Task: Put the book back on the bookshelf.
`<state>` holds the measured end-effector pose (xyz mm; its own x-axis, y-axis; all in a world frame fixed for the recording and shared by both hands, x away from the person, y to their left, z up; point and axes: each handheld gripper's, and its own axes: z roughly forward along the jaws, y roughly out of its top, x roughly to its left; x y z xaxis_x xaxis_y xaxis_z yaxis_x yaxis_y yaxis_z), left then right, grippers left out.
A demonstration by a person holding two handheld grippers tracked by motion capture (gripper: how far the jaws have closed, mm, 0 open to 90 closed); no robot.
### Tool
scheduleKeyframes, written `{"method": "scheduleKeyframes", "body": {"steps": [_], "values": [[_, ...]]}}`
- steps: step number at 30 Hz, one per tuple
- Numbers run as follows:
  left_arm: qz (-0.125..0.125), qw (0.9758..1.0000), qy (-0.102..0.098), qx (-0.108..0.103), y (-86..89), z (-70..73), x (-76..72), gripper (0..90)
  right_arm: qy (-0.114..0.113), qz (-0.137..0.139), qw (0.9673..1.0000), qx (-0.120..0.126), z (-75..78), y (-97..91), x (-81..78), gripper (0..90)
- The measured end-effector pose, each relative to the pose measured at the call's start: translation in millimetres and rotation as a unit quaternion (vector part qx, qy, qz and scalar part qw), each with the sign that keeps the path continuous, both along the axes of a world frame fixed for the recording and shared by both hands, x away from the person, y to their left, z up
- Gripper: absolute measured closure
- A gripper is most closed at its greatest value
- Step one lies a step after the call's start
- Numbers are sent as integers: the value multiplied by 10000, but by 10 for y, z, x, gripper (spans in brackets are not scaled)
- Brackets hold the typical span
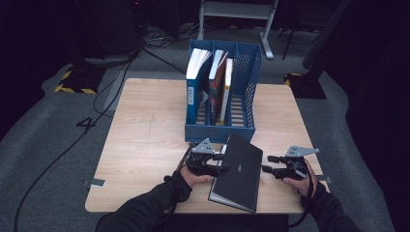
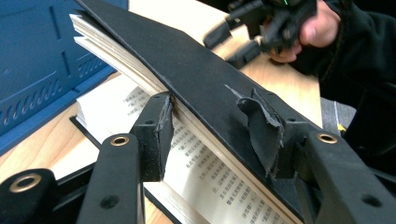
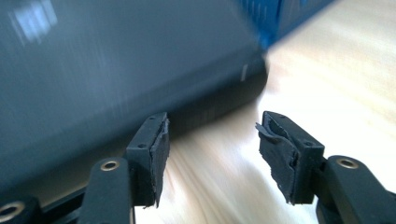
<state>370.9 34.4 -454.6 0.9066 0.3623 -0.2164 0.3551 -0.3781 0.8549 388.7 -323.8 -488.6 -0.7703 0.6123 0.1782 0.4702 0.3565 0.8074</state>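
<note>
Left gripper point(image 2: 212, 135) clamped on the front cover and a sheaf of pages of the black hardcover book point(image 1: 238, 172), one pad under the lifted pages, the other on top of the cover; printed text showing beneath on the pages left lying flat. In the high view, same gripper point(image 1: 223, 163) at the book's 9 o'clock edge, held by the left hand point(image 1: 194, 177), cover raised and tilted toward 3 o'clock.

Right gripper point(image 3: 210, 154) released, jaws apart with bare tabletop between them, the book's dark spine edge just beyond at 11 o'clock, not touching. In the high view, right gripper point(image 1: 266, 164) just beside the book's 3 o'clock edge, gripped by the right hand point(image 1: 300, 181).

Book lying near the front edge of the wooden table point(image 1: 145, 140), at 6 o'clock from the blue file rack point(image 1: 241, 94), its far corner close against the rack's front wall. Rack holding several upright books point(image 1: 209, 82) in its left compartments; rightmost compartment showing only its slatted floor. Dark grey carpet point(image 1: 63, 130) around the table, cables trailing across it at 10 o'clock.
</note>
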Motion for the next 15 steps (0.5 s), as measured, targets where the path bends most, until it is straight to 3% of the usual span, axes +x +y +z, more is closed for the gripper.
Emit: {"method": "scheduleKeyframes", "body": {"steps": [1,4,6,7,11,15], "values": [[-6,10000,-54,-15,-2,13,-14,519,4,38,10000,-3,27,9,17,391],[-66,9999,-103,-111,3,31,-38,551,-34,-21,9998,-206,48,22,19,436],[-77,9998,-172,-89,-5,49,-49,565,-58,-55,9988,-483,20,20,7,440],[-83,9998,-138,-119,-1,46,-44,564,-8,-29,9989,-464,6,10,1,440],[-38,9999,58,-92,12,11,-14,567,-77,55,9968,-800,-28,25,-11,458],[55,9992,385,-58,32,-40,22,562,-56,113,9955,-936,-48,47,-20,459]]}}
